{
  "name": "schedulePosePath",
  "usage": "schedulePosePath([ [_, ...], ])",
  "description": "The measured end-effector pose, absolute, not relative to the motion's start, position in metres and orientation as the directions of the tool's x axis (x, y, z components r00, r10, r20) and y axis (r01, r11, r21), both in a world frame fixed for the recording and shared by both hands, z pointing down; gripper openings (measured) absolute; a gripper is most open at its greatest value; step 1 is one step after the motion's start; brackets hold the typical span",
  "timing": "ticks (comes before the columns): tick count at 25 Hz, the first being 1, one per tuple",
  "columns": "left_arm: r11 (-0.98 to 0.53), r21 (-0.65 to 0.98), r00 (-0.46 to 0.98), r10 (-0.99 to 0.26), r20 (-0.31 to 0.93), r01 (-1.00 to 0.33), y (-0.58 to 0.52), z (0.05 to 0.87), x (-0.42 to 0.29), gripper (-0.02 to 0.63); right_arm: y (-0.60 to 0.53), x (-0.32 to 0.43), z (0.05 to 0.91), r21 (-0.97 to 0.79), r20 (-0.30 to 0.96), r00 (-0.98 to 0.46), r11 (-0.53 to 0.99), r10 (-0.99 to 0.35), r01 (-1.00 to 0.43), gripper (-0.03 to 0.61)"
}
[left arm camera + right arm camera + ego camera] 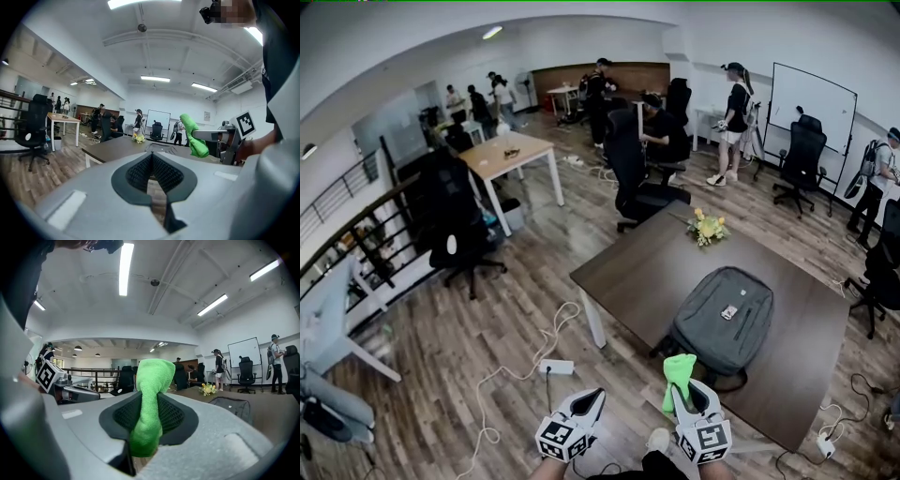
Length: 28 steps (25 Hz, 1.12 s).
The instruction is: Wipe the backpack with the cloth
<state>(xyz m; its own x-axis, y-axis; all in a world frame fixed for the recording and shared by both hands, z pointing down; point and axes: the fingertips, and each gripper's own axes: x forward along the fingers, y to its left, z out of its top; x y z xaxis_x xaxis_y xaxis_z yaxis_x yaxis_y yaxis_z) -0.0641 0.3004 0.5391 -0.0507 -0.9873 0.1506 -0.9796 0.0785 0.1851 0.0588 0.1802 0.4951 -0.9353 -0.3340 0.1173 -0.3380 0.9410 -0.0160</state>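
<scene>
A grey backpack [724,319] lies flat on the dark brown table [637,272], near its front edge. My right gripper [684,398] is shut on a bright green cloth [678,375], which sticks up out of the jaws just short of the backpack's near end. In the right gripper view the green cloth [152,376] fills the jaws and the backpack [232,406] lies low to the right. My left gripper [586,405] hovers beside it over the floor, jaws together with nothing in them. The left gripper view catches the green cloth [194,138] at its right.
A small bunch of yellow flowers [709,227] sits at the table's far end. A white power strip [556,367] and cables lie on the wood floor to the left. Black office chairs [461,234], a light wooden table [508,155] and several people stand farther off.
</scene>
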Motion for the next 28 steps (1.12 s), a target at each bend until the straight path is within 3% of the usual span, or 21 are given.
schedulePosePath([
  [17, 0.0, 0.131, 0.019, -0.989, 0.144, -0.991, 0.09, 0.51, -0.076, 0.02, -0.008, 0.016, 0.491, -0.046, 0.107, -0.946, 0.949, -0.305, -0.311, 0.098],
  [28, -0.064, 0.115, 0.081, -0.985, 0.152, -0.991, 0.013, 0.513, -0.072, 0.02, -0.08, 0.031, 0.492, -0.042, 0.103, -0.914, 0.917, -0.392, -0.397, 0.098],
])
